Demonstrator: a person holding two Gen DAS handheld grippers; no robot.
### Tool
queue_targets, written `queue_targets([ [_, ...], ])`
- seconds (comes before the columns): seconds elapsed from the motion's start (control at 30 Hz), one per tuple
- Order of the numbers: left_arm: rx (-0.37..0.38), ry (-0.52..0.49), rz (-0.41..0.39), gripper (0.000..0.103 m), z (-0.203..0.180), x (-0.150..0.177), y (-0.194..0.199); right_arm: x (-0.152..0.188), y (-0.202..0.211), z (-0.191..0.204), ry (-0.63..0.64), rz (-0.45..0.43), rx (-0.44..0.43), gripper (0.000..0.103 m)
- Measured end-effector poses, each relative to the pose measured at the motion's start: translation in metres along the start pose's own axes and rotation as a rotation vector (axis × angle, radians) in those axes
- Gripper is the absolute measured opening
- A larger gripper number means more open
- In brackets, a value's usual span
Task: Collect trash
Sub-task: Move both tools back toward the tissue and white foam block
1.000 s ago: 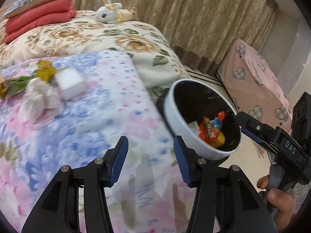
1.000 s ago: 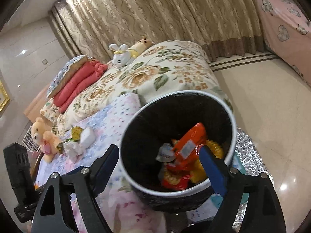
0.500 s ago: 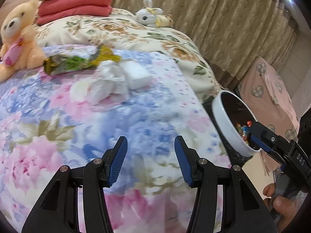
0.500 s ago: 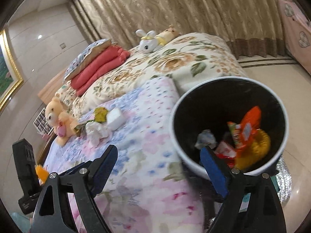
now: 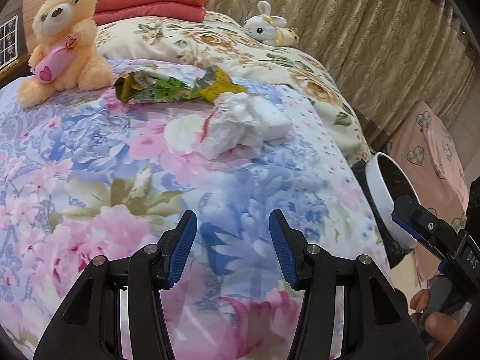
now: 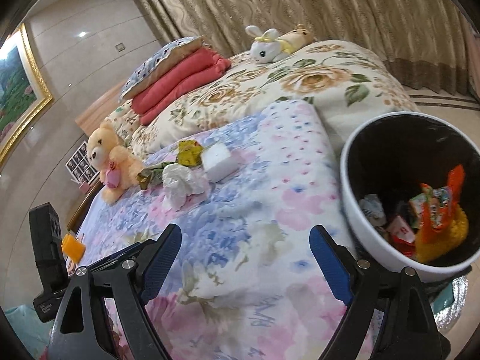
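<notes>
Both my grippers have swung away from the trash bin (image 6: 354, 186) toward the floral quilt (image 5: 120, 180). Ahead of my left gripper (image 5: 233, 246), released and empty, lie the green wrapper (image 5: 168, 88), crumpled tissue (image 5: 237, 126) and white block (image 5: 274, 120). My right gripper (image 6: 246, 262) gapes wide, empty, bin at its right.

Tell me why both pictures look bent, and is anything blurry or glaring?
Left wrist view: fisheye lens bows the curtain, corners go black; bear sharp, quilt near the fingers soft. Right wrist view: same bulge; ceiling light glares on the wall, bin rim slightly smeared.
</notes>
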State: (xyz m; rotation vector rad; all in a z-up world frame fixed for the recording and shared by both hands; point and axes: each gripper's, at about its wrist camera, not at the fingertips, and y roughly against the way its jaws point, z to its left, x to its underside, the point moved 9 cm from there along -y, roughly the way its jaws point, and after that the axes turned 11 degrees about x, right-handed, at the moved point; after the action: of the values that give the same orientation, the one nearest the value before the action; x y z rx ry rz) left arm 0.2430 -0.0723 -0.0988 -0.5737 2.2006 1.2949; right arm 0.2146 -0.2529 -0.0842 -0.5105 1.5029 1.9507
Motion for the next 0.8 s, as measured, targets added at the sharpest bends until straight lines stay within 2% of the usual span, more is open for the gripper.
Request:
queue_targets([
  [0.43,-0.027,0.007,0.019,0.051,0.015,-0.011,-0.015,-0.004,-0.041,0.021,0.059,0.023,-0.027,0.089],
  [0.8,-0.019,-0.007,0.033,0.051,0.026,-0.041,-0.036,-0.029,-0.08,0.034,0.084,0.053,-0.062,0.089],
])
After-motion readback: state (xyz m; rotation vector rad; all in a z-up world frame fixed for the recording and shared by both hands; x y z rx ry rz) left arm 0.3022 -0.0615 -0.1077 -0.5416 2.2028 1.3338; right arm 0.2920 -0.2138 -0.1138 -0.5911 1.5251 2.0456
